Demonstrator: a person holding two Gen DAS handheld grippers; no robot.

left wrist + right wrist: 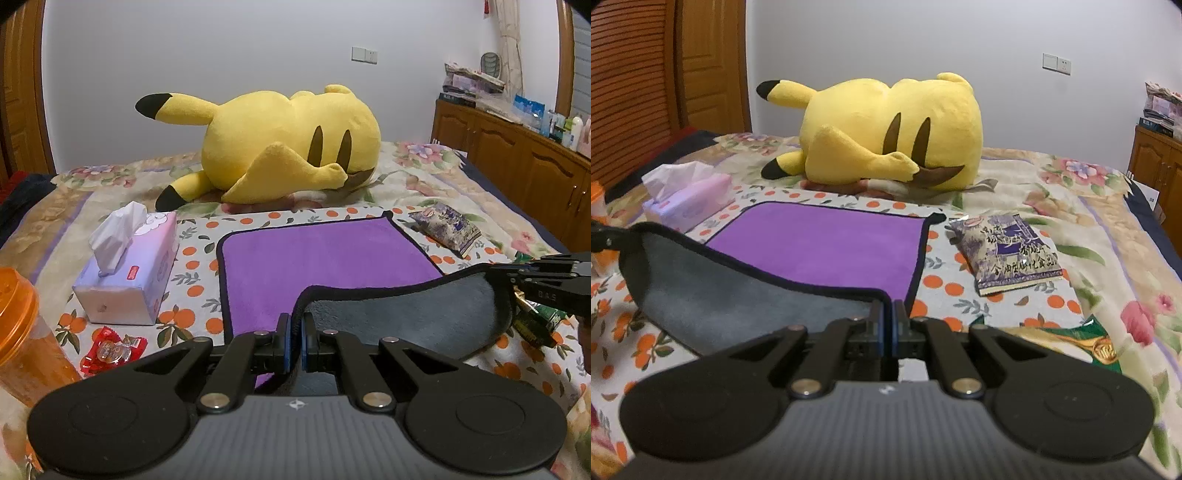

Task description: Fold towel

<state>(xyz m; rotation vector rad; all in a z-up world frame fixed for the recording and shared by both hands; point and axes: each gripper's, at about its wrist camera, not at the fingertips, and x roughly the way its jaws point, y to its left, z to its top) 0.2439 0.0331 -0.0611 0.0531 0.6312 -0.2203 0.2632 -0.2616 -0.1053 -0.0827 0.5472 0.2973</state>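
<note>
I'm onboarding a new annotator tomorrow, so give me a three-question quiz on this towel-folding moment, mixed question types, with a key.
1. True or false: both grippers are shut on corners of the towel.
2. Multiple choice: which face of the lifted near edge shows? A. orange B. grey C. yellow
3. Fill in: left of the towel, in the left wrist view, stands a ____ box.

Key
1. True. The left gripper and the right gripper each pinch a near corner of the black-trimmed edge.
2. B. The underside is grey; the top, flat on the bed, is purple.
3. Tissue. A purple snack packet lies on the other side, the yellow plush toy behind.
</note>
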